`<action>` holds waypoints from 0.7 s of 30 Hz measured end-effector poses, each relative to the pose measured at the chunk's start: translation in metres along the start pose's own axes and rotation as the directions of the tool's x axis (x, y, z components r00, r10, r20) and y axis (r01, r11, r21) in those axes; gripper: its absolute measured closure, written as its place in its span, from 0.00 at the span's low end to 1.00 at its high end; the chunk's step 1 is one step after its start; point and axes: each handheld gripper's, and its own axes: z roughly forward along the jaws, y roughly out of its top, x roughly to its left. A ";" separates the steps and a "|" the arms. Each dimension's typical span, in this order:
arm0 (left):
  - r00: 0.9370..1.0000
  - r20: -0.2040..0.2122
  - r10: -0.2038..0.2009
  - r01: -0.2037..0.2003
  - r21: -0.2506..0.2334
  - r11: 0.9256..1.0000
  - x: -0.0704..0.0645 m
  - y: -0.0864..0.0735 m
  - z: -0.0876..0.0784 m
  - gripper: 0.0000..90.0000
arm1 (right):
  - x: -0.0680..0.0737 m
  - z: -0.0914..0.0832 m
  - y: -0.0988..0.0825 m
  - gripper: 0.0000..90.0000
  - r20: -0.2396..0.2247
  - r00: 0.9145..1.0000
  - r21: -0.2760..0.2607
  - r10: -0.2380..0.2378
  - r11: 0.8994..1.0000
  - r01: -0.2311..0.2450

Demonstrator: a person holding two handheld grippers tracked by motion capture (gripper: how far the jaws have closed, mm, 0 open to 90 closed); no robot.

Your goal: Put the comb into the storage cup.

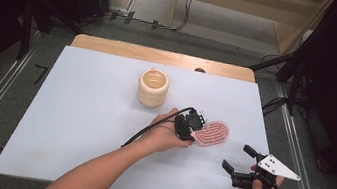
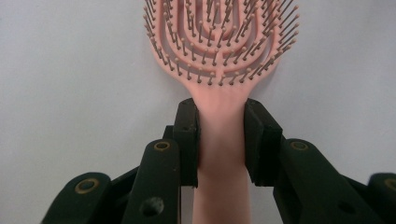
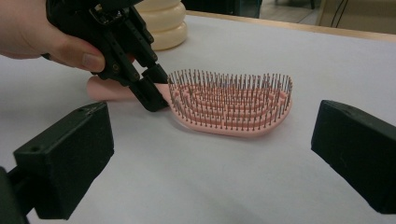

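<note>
Overhead, white tabletop [image 1: 81,122], apparently dim surroundings.

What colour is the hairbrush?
The hairbrush is pink, clearest in the left gripper view.

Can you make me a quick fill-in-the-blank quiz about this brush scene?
1. The left tongs are shut on the pink hairbrush at its ____.
2. The hairbrush lies with its bristles pointing ____.
3. The right tongs stand ____, with nothing between them.
4. Behind the brush stands a ridged, cream-coloured ____.

Missing words: handle; up; open; cup.
</note>
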 end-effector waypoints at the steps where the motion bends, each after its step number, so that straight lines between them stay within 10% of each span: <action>1: 1.000 -0.001 0.003 -0.003 -0.014 1.000 0.000 -0.001 -0.001 0.78 | 0.000 0.000 0.000 0.00 0.000 1.000 0.000 -0.001 1.000 0.001; 21: 1.000 0.009 -0.017 0.019 -0.197 0.980 -0.002 -0.015 -0.028 0.78 | 0.002 0.001 0.006 0.00 0.020 0.999 -0.007 0.030 1.000 -0.030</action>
